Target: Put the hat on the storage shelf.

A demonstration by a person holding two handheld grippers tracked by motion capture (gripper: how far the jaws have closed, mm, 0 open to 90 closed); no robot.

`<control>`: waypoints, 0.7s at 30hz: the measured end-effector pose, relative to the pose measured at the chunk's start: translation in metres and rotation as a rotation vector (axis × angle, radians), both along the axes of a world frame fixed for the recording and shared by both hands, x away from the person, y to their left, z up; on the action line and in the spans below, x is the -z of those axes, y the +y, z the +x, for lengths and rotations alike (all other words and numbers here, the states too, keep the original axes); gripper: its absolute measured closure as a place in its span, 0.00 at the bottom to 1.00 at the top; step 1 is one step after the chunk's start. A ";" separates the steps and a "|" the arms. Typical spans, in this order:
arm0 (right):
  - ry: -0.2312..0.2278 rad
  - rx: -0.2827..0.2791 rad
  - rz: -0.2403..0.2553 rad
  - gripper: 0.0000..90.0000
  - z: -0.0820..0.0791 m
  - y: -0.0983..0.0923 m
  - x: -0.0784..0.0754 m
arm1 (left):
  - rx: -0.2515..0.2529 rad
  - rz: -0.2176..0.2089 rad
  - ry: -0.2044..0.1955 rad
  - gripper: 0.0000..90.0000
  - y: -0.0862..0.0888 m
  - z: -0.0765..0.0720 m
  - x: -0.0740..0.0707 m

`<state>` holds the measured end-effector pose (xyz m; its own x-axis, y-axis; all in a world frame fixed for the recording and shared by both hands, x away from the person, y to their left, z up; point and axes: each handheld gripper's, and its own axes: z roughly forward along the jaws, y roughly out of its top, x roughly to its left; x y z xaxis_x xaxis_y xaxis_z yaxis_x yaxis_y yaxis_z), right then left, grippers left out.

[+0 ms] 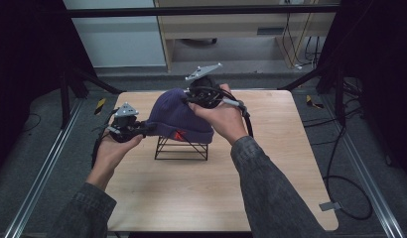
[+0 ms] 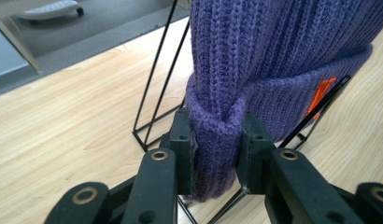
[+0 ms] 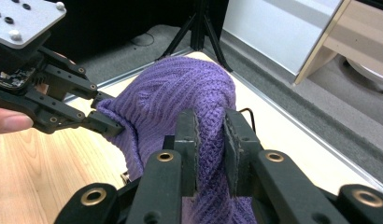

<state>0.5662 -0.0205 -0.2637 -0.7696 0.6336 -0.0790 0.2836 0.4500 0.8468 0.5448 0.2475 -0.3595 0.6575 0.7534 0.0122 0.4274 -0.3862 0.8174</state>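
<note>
Left claw (image 2: 216, 154), at the lower centre of the left gripper view: jaws clamped on the folded cuff of the purple knit beanie (image 2: 273, 70), a bunched roll of knit pinched between the pads. Right claw (image 3: 210, 154), at the lower centre of the right gripper view: jaws pressed on a fold of the crown. In the high view the beanie sits at frame centre, draped over a black wire stand (image 1: 181, 148) on the wooden counter (image 1: 271, 173), with the left claw at its left edge and the right claw at its upper right.
</note>
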 end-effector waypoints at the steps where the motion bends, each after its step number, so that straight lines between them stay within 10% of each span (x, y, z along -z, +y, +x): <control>1: 0.003 0.000 0.006 0.86 -0.001 0.000 0.000 | 0.001 0.002 -0.005 0.79 0.000 0.000 0.000; 21: 0.029 -0.030 -0.052 0.86 -0.001 0.015 0.017 | -0.005 0.011 0.024 0.79 0.010 -0.001 0.027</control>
<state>0.5653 -0.0055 -0.2810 -0.7908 0.6056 -0.0891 0.2930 0.5023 0.8136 0.5441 0.2575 -0.3863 0.6537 0.7567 0.0052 0.4485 -0.3929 0.8028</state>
